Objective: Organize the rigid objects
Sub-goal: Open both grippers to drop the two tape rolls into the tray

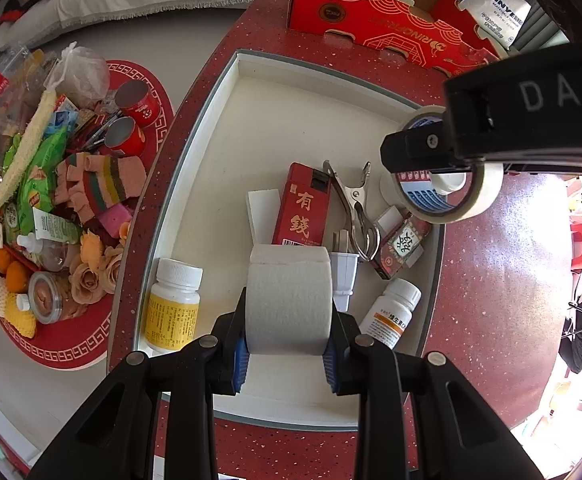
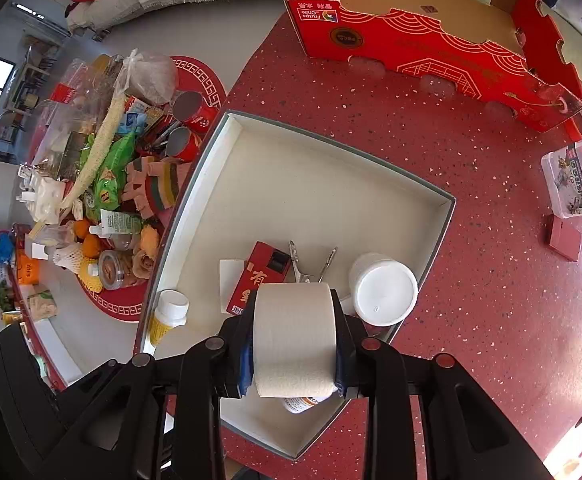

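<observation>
Two pill bottles (image 1: 174, 305) (image 1: 391, 312), two red cans (image 1: 138, 103) (image 1: 125, 137)

The right hand-held gripper (image 2: 294, 354) clamps a tape roll (image 2: 295, 340) between its blue pads (image 2: 246, 364), above the white tray (image 2: 431, 240). Just ahead lie a red box (image 2: 257, 280) and a metal clip (image 2: 311, 264); a white cup (image 2: 385, 286) stands ahead-right.

Tray (image 1: 195, 168) on table (image 1: 503, 280); bottles (image 1: 173, 304), clip (image 1: 355, 204) in tray; box (image 1: 375, 24) behind.

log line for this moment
left tool shut on white paper roll | right tool shut on cream masking-tape roll | above white tray
</observation>
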### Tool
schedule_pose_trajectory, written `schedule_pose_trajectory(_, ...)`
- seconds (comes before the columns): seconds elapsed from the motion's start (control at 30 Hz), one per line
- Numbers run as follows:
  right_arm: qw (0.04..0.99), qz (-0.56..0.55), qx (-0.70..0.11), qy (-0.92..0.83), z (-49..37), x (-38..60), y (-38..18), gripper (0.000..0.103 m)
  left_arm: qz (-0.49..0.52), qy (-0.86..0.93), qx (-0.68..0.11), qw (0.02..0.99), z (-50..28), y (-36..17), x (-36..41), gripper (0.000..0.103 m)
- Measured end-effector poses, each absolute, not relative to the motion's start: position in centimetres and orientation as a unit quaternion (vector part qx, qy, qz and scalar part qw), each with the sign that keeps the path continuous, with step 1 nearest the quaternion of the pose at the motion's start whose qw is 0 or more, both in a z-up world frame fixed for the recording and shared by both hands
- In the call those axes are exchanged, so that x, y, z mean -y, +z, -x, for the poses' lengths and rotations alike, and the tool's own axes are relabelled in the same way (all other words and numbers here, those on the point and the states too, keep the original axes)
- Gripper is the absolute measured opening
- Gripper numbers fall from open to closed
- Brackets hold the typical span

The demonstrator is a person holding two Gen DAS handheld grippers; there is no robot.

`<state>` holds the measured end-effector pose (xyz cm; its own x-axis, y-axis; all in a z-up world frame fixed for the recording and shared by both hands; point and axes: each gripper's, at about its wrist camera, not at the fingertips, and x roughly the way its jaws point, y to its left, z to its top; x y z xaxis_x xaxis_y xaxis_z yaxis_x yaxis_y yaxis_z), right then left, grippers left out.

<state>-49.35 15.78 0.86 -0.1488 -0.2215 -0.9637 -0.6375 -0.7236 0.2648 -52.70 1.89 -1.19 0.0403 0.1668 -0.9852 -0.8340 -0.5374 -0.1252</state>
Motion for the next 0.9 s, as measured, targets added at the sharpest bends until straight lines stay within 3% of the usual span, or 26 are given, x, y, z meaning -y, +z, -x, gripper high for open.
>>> schedule_pose_trajectory(0.33,0.146,0.647,-0.318,0.677,49.9,-15.6,-0.6,0.031,0.612,0.63,-0.281,0.386,52.8,-2.3,-2.0,0.034)
schedule_pose_trajectory(0.4,0.137,0.653,-0.305,0.68,50.0,-15.3,-0.7,0.034,0.612,0.629,-0.28,0.389,52.8,-2.3,-1.9,0.056)
schedule_pose_trajectory(0.43,0.135,0.653,-0.301,0.682,50.0,-15.2,-0.5,0.057,0.61,0.632,-0.279,0.389,52.8,-2.3,-1.9,0.075)
schedule_pose_trajectory(0.47,0.146,0.65,-0.294,0.685,49.8,-15.3,-0.3,0.085,0.61,0.636,-0.273,0.387,52.9,-2.2,-1.7,0.086)
schedule_pose_trajectory(0.53,0.156,0.634,-0.294,0.698,49.5,-15.7,0.6,0.098,0.604,0.644,-0.279,0.377,53.1,-2.0,-1.4,0.086)
schedule_pose_trajectory(0.67,0.15,0.626,-0.298,0.705,48.8,-16.1,1.7,0.098,0.6,0.652,-0.274,0.374,53.3,-1.6,-0.9,0.098)
schedule_pose_trajectory(0.8,0.161,0.596,-0.296,0.729,47.1,-16.0,4.2,0.101,0.577,0.674,-0.246,0.391,53.0,1.0,-0.2,0.1)
schedule_pose_trajectory(0.9,0.165,0.57,-0.3,0.747,45.1,-15.9,6.4,0.102,0.556,0.694,-0.304,0.342,52.7,2.2,-0.5,0.103)
